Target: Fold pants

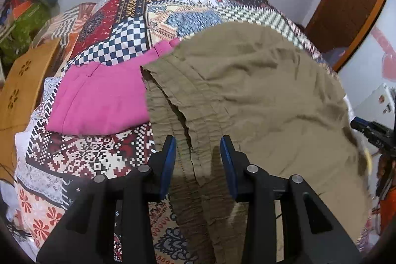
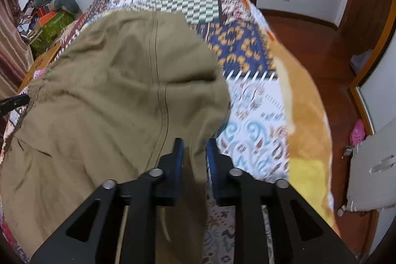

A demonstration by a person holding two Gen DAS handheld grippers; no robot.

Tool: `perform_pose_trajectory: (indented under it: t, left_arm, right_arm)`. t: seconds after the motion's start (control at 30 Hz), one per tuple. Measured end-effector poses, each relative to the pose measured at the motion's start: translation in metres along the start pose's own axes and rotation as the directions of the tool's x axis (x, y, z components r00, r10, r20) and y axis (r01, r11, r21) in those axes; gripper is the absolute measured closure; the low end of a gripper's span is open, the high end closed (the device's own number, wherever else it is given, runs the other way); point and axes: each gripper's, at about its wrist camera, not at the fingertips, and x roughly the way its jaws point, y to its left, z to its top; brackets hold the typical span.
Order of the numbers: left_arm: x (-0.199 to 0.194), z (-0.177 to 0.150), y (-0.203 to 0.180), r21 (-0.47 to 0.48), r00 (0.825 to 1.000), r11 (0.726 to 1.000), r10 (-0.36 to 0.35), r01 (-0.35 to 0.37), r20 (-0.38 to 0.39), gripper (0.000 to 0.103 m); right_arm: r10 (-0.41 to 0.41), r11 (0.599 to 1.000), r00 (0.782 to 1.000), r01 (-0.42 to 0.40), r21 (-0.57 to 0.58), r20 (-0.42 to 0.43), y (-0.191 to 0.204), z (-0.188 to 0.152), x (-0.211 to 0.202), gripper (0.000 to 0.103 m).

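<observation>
1. Patchwork bedspread (image 1: 118,41) under everything.
2. Khaki pants (image 1: 247,90) spread on bedspread, elastic waistband near left gripper.
3. Pink folded garment (image 1: 99,100) beside pants, partly under waistband edge.
4. Left gripper (image 1: 198,152) parted wide over waistband; contact unclear.
5. Right gripper (image 2: 194,155) narrowly parted, pants fabric between pads; pinch uncertain.

A bed with a patchwork cover (image 1: 118,41) carries everything. Olive pants (image 1: 259,90) lie spread on it. Folded pink pants (image 1: 99,95) lie just beside them.

Black linkage arms, silver rivets, blue pads on the fingers (image 1: 167,160).
</observation>
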Motion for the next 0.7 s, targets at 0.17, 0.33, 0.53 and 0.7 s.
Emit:
perform_pose_trajectory:
  t: [0.17,0.33,0.53,0.7]
  left_arm:
    - [-0.002,0.016,0.01,-0.031,1.0,0.999,0.01,-0.009,0.018,0.063]
    - [0.016,0.029,0.015,-0.038,1.0,0.999,0.018,-0.019,-0.006,0.061]
    - [0.042,0.036,0.012,-0.039,0.999,0.999,-0.007,0.006,-0.048,0.054]
    - [0.053,0.04,0.005,-0.03,0.998,1.0,-0.01,0.008,-0.056,0.046]
  right_arm:
    - [-0.002,1.0,0.997,0.002,0.005,0.075,-0.001,0.028,-0.006,0.066]
    - [0.003,1.0,0.995,-0.003,0.004,0.102,0.004,0.049,0.007,0.066]
    - [0.0,1.0,0.998,0.002,-0.019,0.063,0.006,0.067,0.04,0.066]
    - [0.024,1.0,0.999,-0.024,-0.009,0.022,0.0,0.071,0.058,0.066]
